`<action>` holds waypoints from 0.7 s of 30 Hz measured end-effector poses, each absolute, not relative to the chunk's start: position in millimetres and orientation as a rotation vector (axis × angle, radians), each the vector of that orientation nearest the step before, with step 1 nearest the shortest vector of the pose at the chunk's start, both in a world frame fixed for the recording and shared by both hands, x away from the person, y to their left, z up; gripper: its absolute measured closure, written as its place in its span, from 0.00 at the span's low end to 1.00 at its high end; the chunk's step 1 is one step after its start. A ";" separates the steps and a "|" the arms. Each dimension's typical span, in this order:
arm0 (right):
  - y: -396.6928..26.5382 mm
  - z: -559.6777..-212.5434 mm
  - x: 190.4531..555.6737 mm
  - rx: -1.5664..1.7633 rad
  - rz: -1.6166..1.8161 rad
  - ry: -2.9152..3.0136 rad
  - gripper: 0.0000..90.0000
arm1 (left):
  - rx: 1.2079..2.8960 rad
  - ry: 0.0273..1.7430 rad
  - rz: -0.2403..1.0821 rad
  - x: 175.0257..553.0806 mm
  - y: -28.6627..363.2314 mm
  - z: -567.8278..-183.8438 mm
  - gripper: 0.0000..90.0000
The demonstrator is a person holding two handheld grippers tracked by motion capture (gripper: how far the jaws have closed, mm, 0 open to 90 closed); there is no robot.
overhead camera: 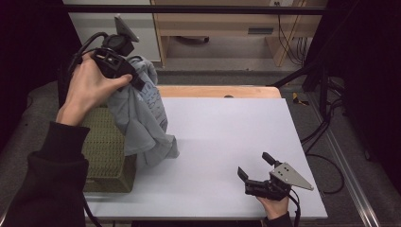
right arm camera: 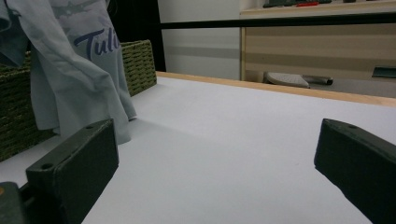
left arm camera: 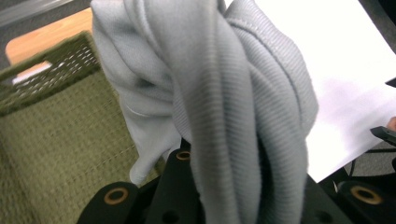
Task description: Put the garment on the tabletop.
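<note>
The left tongs (overhead camera: 135, 78), raised above the worktop's (overhead camera: 227, 137) left edge in a lifted hand, pinch a bunched grey shirt (overhead camera: 142, 113). It hangs down, hem touching the worktop beside the green woven basket (overhead camera: 106, 151); the basket's contents cannot be made out. The right tongs (overhead camera: 255, 166) rest near the front right corner, jaws spread and holding nothing.

Dark blue cursive lettering is showing on the grey shirt (right arm camera: 70, 70), reading "Tul" before a fold is cutting it off. Fainter print above it is staying illegible.
</note>
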State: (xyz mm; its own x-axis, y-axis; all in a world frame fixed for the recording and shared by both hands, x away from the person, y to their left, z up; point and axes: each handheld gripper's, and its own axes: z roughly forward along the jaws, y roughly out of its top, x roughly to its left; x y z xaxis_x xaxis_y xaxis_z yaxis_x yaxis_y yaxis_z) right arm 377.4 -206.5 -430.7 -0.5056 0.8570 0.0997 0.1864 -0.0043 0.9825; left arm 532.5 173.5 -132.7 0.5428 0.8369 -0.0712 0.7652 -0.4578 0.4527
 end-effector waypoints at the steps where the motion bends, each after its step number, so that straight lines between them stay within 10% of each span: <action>1: -207.5 -430.8 377.8 1.069 1.539 1.721 0.00 | 2.356 1.285 0.224 531.5 168.0 -132.4 0.91; 21: -208.8 -429.8 376.8 1.056 1.547 1.714 0.00 | 2.497 1.037 0.160 526.2 74.8 -169.1 0.91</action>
State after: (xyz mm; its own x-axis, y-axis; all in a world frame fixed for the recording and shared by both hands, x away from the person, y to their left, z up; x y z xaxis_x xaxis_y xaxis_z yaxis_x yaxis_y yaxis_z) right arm 376.8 -208.8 -429.8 -0.5087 0.8572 0.0799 0.1670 0.0072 0.9859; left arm 526.2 74.8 -169.1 0.7138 0.6981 -0.0565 0.6485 -0.6282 0.4299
